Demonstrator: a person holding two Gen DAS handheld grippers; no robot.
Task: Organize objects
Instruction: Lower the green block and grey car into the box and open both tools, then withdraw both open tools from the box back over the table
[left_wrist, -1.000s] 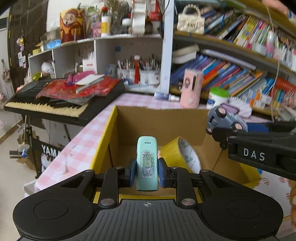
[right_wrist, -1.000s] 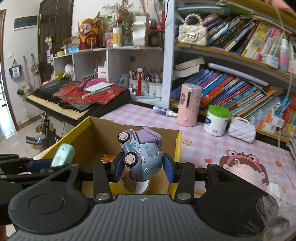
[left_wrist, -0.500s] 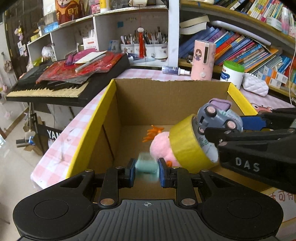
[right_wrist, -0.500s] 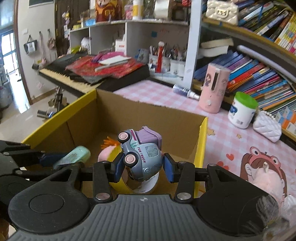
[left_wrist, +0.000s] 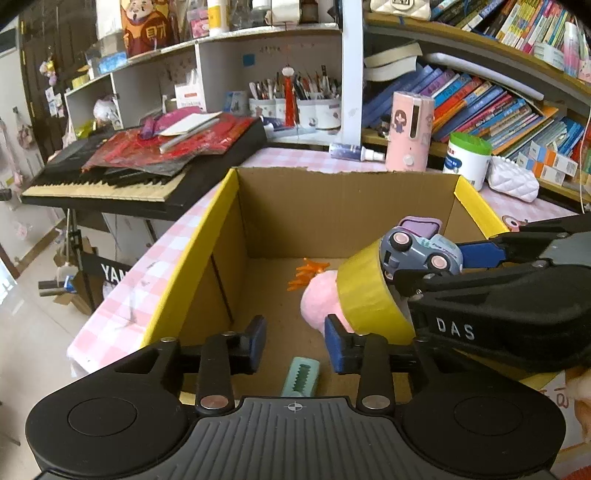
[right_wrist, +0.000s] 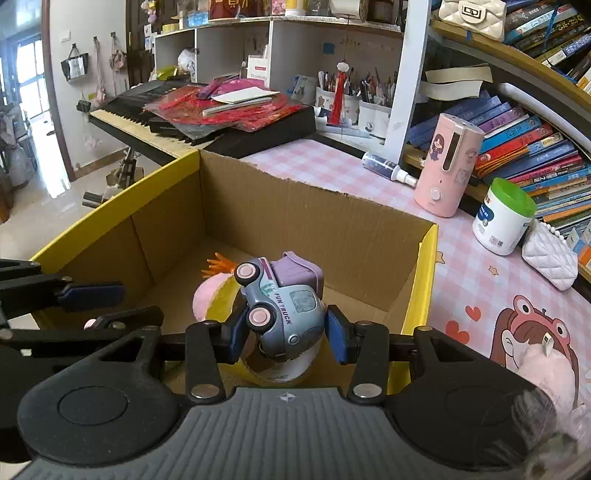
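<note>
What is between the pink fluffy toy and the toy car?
The yellow tape roll sits between the pink plush and the toy car that the right gripper holds; the left wrist view shows it.

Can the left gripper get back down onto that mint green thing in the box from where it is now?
Probably yes. The left gripper is open right above the mint green item on the box floor, nothing between them; the tape roll sits off to the right.

Inside the cardboard box (left_wrist: 343, 206), the left half of the floor lay bare, open to a gripper. The pink plush (left_wrist: 318, 303) and yellow tape roll (left_wrist: 364, 295) crowded the right side, and the mint case (left_wrist: 301, 376) lay against the near wall.
</note>
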